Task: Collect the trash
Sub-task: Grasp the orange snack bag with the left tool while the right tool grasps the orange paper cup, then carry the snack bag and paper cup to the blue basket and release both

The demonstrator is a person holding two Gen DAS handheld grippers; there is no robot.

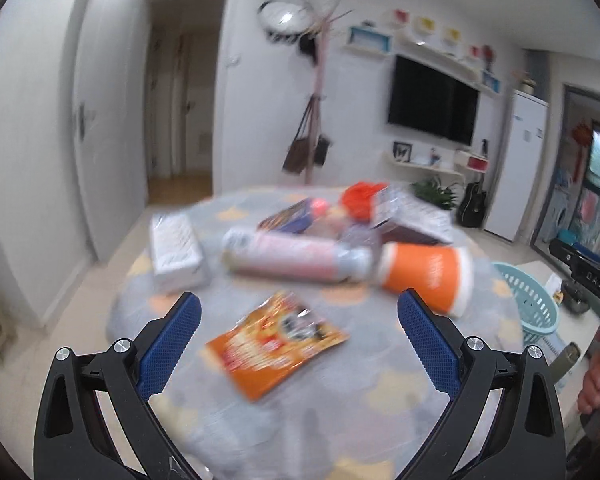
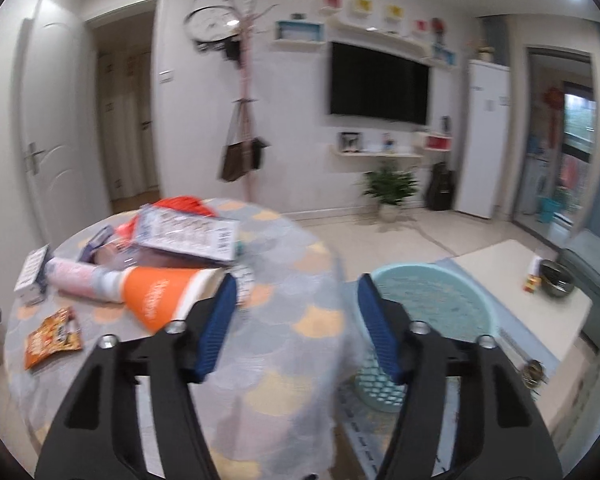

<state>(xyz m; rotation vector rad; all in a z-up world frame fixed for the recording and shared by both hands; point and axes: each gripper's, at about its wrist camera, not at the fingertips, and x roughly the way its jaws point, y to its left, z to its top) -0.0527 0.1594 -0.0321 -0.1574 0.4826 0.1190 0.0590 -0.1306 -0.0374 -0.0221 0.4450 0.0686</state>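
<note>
Trash lies on a round table (image 1: 332, 412) with a grey and yellow cloth. An orange snack packet (image 1: 276, 340) lies flat just ahead of my open, empty left gripper (image 1: 300, 312). Behind it lie a pink and white tube (image 1: 296, 260), an orange and white cup (image 1: 428, 276) on its side, a white box (image 1: 176, 252) and more wrappers (image 1: 412, 212). My right gripper (image 2: 296, 296) is open and empty above the table's right edge (image 2: 332, 280). The cup (image 2: 160, 296) and the snack packet (image 2: 54, 336) lie to its left.
A light blue plastic basket (image 2: 432, 312) stands on the floor right of the table; it also shows in the left wrist view (image 1: 536, 304). A low white table (image 2: 540, 300) with a metal bowl (image 2: 556, 278) is further right. A person's hand (image 1: 596, 380) shows at the right edge.
</note>
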